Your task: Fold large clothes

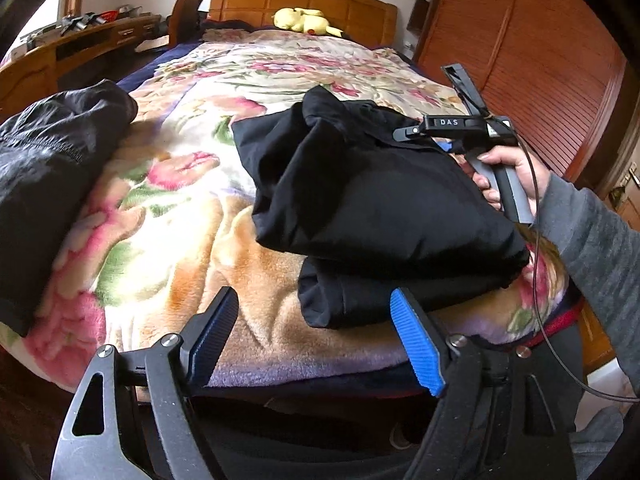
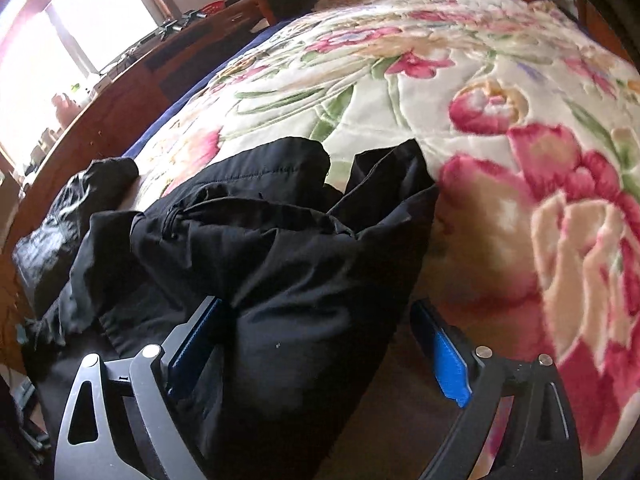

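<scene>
A black padded garment (image 1: 372, 196) lies folded into a thick bundle on the floral bed cover (image 1: 168, 208), near the foot of the bed. My left gripper (image 1: 316, 340) is open and empty, just in front of the bundle's near edge. My right gripper (image 1: 404, 133) rests against the bundle's far right side, held by a hand in a grey sleeve. In the right wrist view the right gripper (image 2: 320, 344) is open, with the bundle (image 2: 288, 264) lying between its blue pads (image 2: 450, 360); the pads stand apart from the cloth.
A second dark jacket (image 1: 52, 168) lies on the bed's left edge; it also shows in the right wrist view (image 2: 68, 216). A yellow plush toy (image 1: 304, 20) sits by the wooden headboard. A wooden desk (image 1: 80, 44) stands left, a wardrobe (image 1: 532, 52) right.
</scene>
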A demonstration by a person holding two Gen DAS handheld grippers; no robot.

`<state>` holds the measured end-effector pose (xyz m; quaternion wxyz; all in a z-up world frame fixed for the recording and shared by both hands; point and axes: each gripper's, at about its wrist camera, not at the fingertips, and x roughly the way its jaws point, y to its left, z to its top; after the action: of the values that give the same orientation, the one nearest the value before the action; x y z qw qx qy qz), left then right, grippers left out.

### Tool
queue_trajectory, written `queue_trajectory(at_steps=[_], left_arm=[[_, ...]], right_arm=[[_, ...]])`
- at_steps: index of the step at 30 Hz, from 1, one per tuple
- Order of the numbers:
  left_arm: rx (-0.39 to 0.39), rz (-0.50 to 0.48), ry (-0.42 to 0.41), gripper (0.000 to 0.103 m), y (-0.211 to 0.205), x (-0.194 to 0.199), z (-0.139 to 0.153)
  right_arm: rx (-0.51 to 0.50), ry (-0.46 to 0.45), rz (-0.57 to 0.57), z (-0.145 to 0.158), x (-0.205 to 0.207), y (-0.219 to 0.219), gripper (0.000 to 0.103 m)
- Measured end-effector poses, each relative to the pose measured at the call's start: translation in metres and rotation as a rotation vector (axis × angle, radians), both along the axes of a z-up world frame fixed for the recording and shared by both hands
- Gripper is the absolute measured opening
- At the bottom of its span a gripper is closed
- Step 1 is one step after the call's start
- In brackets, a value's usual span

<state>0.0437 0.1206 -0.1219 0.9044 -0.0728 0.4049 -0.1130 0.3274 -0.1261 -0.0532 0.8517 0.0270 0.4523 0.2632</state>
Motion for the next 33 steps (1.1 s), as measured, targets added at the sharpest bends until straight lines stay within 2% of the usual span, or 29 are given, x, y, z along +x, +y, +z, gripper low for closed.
queue_trajectory(at_steps=[1,2,4,6,9,11,14,17,23,27,33], left_arm=[[-0.011,-0.006,-0.004,0.076,0.000,-0.001,0.000],[-0.016,-0.010,-0.011,0.061,-0.002,-0.002,0.000],[-0.026,-0.022,-0.016,0.046,-0.004,-0.003,0.001],[-0.048,-0.039,-0.014,0.036,-0.006,-0.003,0.000],[-0.065,-0.063,-0.004,0.018,-0.010,-0.003,-0.004],[-0.079,-0.074,-0.007,0.009,-0.010,-0.004,-0.005],[-0.151,-0.065,-0.037,0.006,0.001,-0.004,0.002],[-0.145,-0.050,-0.093,0.005,0.007,-0.006,0.015],[-0.117,-0.008,-0.202,0.005,0.036,-0.009,0.053],[-0.084,0.059,-0.285,0.004,0.079,-0.015,0.084],[-0.006,0.198,-0.396,0.004,0.157,-0.032,0.128]], right_arm=[[0.009,0.008,0.002,-0.002,0.001,0.001,0.094],[0.018,0.015,0.005,-0.004,0.003,0.002,0.094],[0.057,0.040,0.006,-0.009,0.009,0.003,0.093],[0.087,0.056,0.013,-0.015,0.011,0.006,0.090],[0.092,0.031,0.032,-0.013,0.009,0.008,0.075],[0.103,0.012,0.040,-0.008,0.007,0.005,0.053],[0.126,-0.042,0.053,0.004,0.000,-0.002,0.034],[0.140,-0.117,0.063,0.022,-0.011,-0.001,0.027],[0.167,-0.233,0.110,0.064,-0.026,0.021,0.023],[0.155,-0.279,0.162,0.091,-0.027,0.060,0.023],[0.155,-0.356,0.274,0.134,-0.031,0.160,0.022]])
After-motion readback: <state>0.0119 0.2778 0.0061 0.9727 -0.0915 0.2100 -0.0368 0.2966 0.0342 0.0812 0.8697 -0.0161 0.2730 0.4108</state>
